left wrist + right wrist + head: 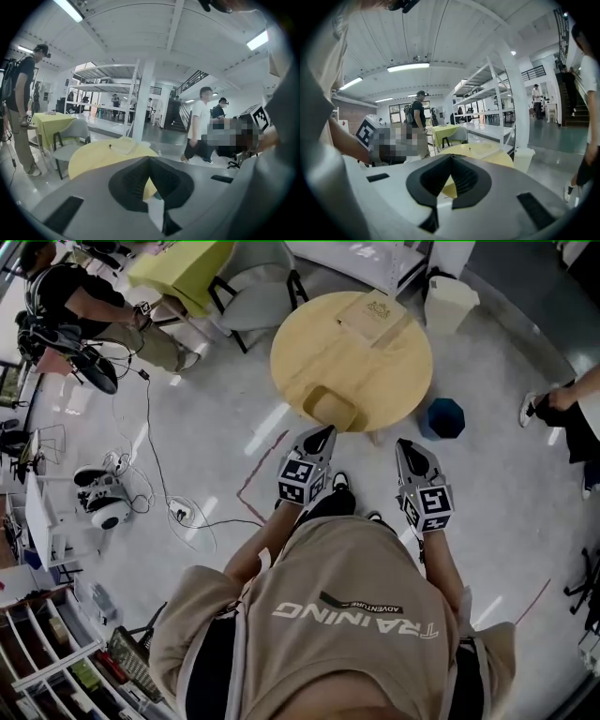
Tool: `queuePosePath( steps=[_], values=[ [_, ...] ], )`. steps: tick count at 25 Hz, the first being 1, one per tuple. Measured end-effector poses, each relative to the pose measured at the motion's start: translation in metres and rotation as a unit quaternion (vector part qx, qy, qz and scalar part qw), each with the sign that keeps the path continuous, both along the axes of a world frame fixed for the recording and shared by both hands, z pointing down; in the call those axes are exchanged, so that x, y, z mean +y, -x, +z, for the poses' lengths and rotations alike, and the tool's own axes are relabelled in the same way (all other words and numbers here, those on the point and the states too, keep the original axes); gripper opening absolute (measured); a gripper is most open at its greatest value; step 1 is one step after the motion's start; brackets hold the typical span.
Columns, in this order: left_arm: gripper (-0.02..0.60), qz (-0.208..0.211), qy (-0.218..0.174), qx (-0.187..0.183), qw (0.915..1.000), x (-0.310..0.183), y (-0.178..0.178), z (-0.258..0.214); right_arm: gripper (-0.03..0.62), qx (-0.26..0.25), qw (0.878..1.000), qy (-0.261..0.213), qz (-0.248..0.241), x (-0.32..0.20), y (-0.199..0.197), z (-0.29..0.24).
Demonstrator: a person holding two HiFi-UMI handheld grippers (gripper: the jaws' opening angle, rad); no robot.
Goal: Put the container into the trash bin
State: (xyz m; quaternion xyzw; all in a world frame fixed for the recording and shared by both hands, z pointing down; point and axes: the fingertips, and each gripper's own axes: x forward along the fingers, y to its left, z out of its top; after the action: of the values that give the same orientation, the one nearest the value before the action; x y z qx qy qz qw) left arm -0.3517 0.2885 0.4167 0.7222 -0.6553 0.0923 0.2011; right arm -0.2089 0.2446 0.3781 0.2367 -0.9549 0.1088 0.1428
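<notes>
A round wooden table [352, 362] stands just ahead of me. A shallow tan container [335, 407] sits at its near edge, and a flat tan box [375, 315] lies on its far side. A white trash bin [450, 301] stands on the floor beyond the table to the right, also seen in the right gripper view [524, 158]. My left gripper [323, 430] is shut and empty, a little short of the container. My right gripper [405, 443] is shut and empty too, near the table's right edge. Both gripper views show closed jaws in front of the yellow tabletop [93, 157].
A blue hexagonal tub [445, 418] sits on the floor right of the table. Grey chairs [253, 296] and a yellow-green table [183, 268] stand at the back left near a person [84, 306]. Cables and a white device [108, 502] lie at the left. A shoe [534, 409] shows at the right.
</notes>
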Motion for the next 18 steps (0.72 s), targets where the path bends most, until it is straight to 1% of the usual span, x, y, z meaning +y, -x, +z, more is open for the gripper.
queuePosePath(
  steps=[4,11,14,18],
  values=[
    [0.007,0.023,0.007,0.009,0.9997,-0.022,0.016,0.012,-0.002,0.016,1.000,-0.001,0.015,-0.020,0.020,0.008],
    [0.008,0.081,0.041,0.016,0.9957,-0.042,0.017,0.049,-0.002,0.030,0.998,0.018,0.052,-0.033,0.037,0.033],
    [0.008,0.090,0.054,0.011,0.9944,-0.048,0.012,0.060,-0.002,0.034,0.997,0.028,0.057,-0.035,0.037,0.045],
    [0.008,0.089,0.077,0.006,0.9930,-0.057,0.005,0.073,-0.002,0.030,0.997,0.038,0.053,-0.044,0.034,0.055]
  ],
)
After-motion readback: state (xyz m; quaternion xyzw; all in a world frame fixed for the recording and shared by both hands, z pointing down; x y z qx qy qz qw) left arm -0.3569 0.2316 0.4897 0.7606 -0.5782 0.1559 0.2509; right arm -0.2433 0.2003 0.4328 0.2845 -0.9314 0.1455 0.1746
